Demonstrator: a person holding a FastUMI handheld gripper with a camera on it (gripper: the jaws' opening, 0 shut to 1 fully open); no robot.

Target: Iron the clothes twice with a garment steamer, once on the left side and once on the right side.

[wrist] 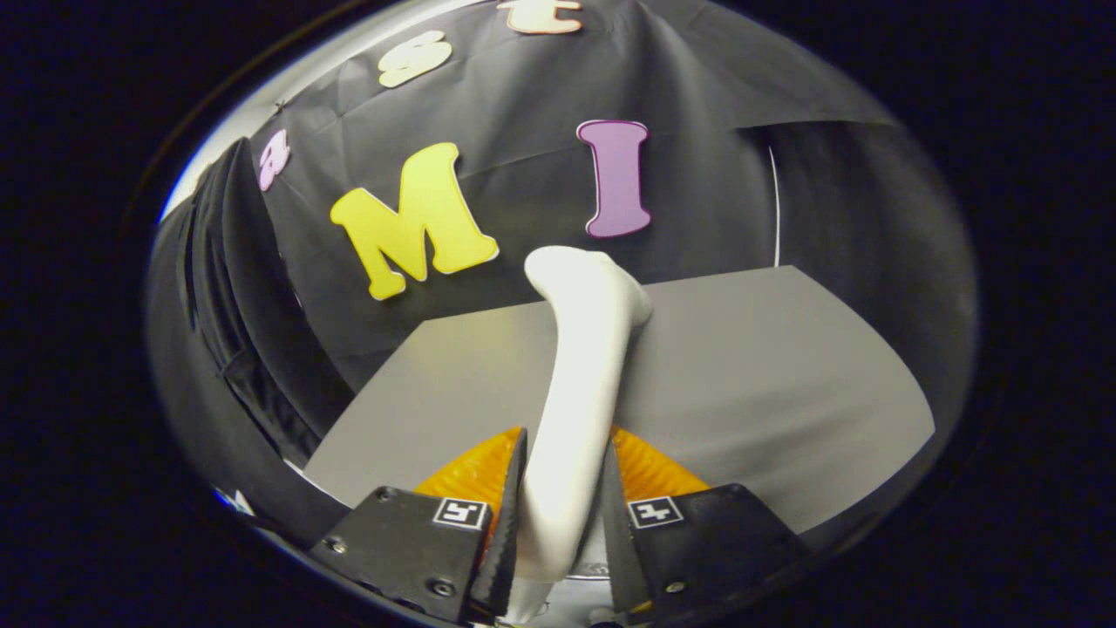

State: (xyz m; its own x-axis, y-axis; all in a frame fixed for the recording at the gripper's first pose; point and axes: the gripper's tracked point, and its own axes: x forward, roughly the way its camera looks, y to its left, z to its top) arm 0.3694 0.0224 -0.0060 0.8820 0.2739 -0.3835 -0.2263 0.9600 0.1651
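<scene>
My claw [562, 506] is closed tight on the white steamer [580, 392], with both fingers pressing its handle. The steamer sits between the fingers and reaches out past them, above the grey counter [785, 375]. Its long side runs straight away from the claw, with the head at the far end tipped a little right. I think I should keep my grip firm and move slowly, so it does not slip.

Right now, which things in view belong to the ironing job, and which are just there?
Job:
- steamer, white, upright, its handle clamped between the gripper's fingers
- gripper, shut on the steamer
- dark cloth hanging to the left, possibly the clothes; hard to tell

Just there:
- grey table beyond the fingers
- black booth wall
</scene>
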